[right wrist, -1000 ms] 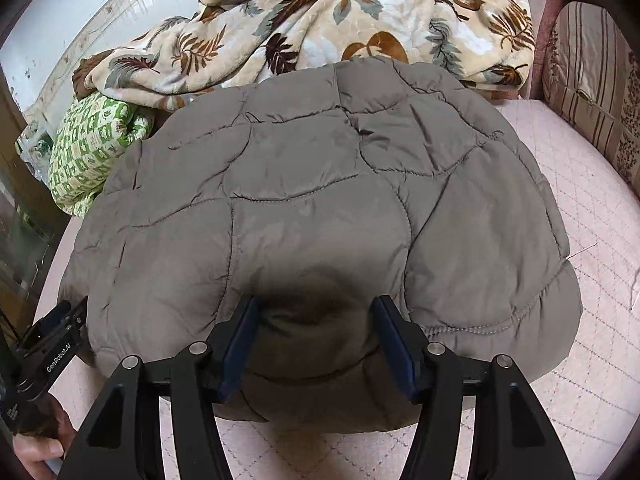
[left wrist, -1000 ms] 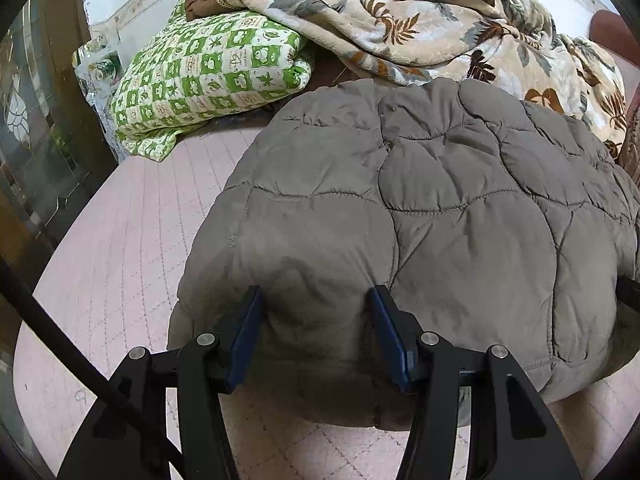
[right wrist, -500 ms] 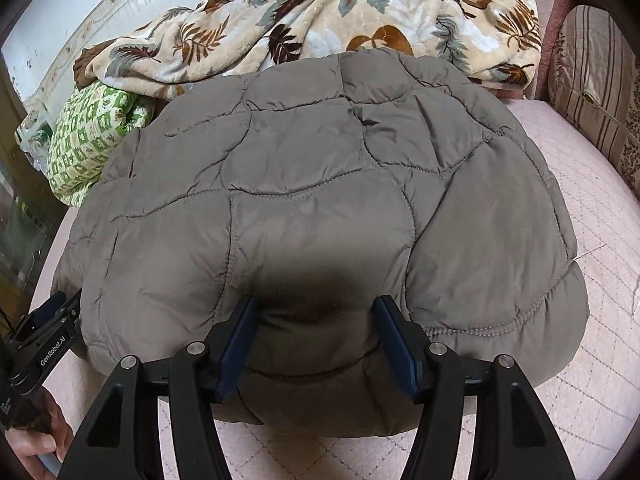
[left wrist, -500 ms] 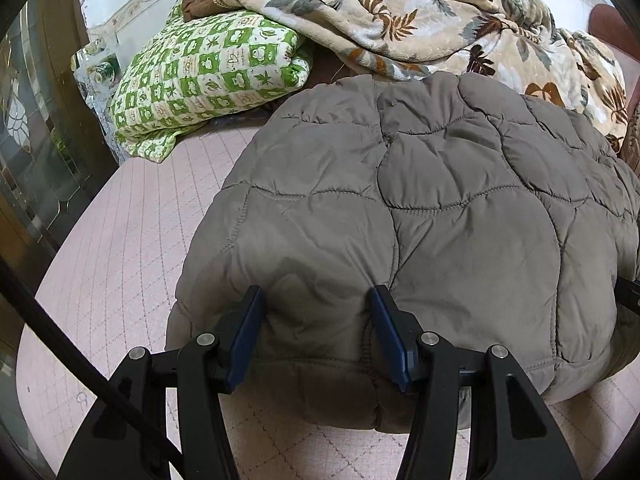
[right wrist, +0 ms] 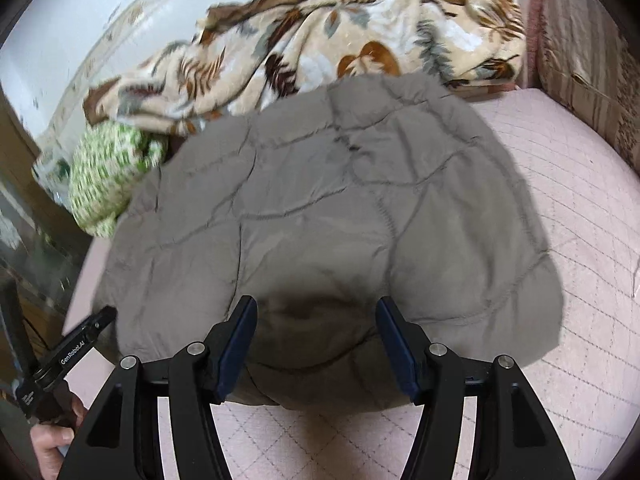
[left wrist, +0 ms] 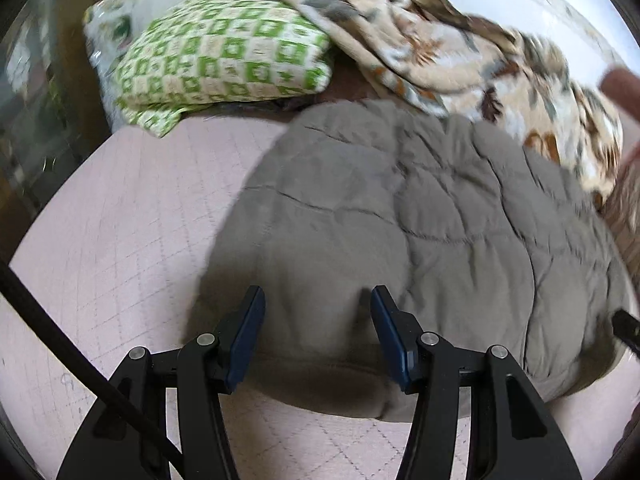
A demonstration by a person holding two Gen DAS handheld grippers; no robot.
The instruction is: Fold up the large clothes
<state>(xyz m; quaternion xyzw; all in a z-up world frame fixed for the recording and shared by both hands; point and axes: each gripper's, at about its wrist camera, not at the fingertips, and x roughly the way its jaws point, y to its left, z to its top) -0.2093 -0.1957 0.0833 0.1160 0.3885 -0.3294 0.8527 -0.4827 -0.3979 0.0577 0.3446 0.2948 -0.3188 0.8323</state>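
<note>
Matt quilted cloth jacket (left wrist: pixel 400 232), fleecy blanket (right wrist: pixel 320 48), stitched mattress cover (left wrist: pixel 132 220)

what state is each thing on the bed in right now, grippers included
left gripper: shut on the jacket's near edge
right gripper: shut on the jacket's near edge
jacket: grey, quilted, near edge bunched and gripped
blanket: crumpled in a heap behind the jacket
pillow: lying flat, partly under the blanket

Both your wrist cams sit right behind their tongs, tilted down at the bed (left wrist: pixel 120 240) from close up. The left one looks from the left side, the right one from the right. They share the grey quilted jacket (left wrist: pixel 400 220), the green checked pillow (left wrist: pixel 224 60) and the leaf-print blanket (right wrist: pixel 320 40) behind.
</note>
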